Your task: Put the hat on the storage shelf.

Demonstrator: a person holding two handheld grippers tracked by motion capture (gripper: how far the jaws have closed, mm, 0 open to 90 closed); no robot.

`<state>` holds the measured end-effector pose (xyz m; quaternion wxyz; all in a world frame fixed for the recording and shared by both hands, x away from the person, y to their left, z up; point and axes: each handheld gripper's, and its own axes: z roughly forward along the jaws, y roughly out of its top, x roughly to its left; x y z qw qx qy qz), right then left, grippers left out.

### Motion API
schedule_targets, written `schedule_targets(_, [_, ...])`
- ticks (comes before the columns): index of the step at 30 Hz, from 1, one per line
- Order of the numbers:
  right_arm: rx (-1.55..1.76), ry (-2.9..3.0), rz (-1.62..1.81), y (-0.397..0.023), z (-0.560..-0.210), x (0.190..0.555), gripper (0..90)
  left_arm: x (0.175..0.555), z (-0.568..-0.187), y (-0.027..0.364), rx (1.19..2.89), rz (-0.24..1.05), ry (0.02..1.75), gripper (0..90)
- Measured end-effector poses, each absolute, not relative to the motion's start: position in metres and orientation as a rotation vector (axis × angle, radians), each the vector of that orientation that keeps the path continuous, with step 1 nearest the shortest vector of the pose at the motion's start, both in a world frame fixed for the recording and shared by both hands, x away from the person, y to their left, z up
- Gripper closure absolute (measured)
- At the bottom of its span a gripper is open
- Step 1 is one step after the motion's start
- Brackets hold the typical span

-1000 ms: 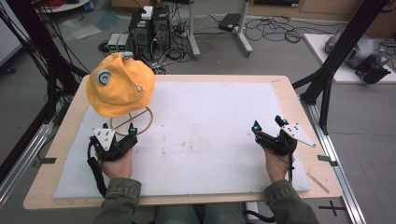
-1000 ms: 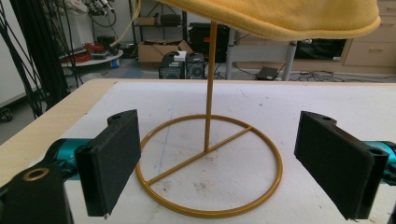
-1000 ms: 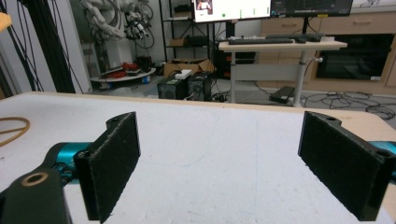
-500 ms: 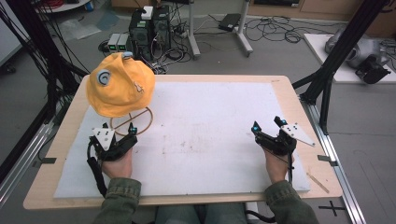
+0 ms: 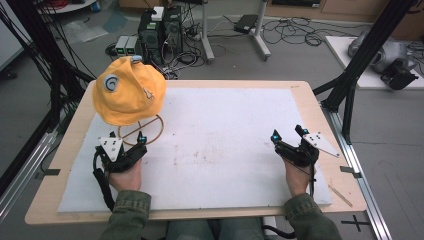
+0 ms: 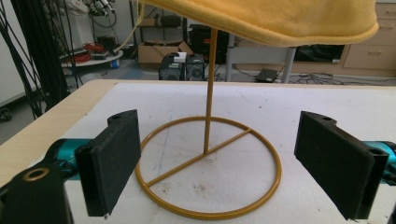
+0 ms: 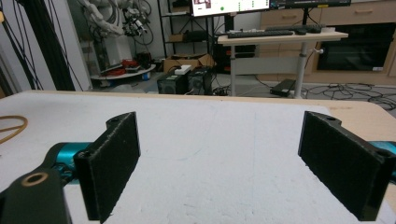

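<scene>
A yellow cap [image 5: 127, 90] with a round grey badge rests on top of a thin gold wire stand [image 5: 148, 131] at the table's left. In the left gripper view the cap's brim [image 6: 280, 18] hangs overhead, and the stand's pole and ring base [image 6: 208, 170] sit just ahead of the jaws. My left gripper [image 5: 127, 139] lies low on the white mat right in front of the ring, open, with nothing held. At the right side my right gripper [image 5: 287, 134] rests on the mat, open and empty, and a sliver of the gold ring [image 7: 11, 127] shows at its far left.
A white foam mat [image 5: 220, 135] covers most of the wooden table [image 5: 310, 100]. Black frame posts [image 5: 360, 60] stand at both sides. Computers, cables and a desk sit on the floor beyond the far edge.
</scene>
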<state>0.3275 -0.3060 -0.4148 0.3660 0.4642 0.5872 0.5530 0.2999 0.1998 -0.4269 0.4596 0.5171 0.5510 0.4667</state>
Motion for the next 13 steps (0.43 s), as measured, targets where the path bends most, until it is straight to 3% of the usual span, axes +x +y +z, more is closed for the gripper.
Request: schedule_targets(13, [1.217, 1.504, 1.43, -0.3078, -0.4155, 0.3281, 12.6, 0.3006, -0.4274, 0.2007, 1.272, 1.145, 1.359, 14.9])
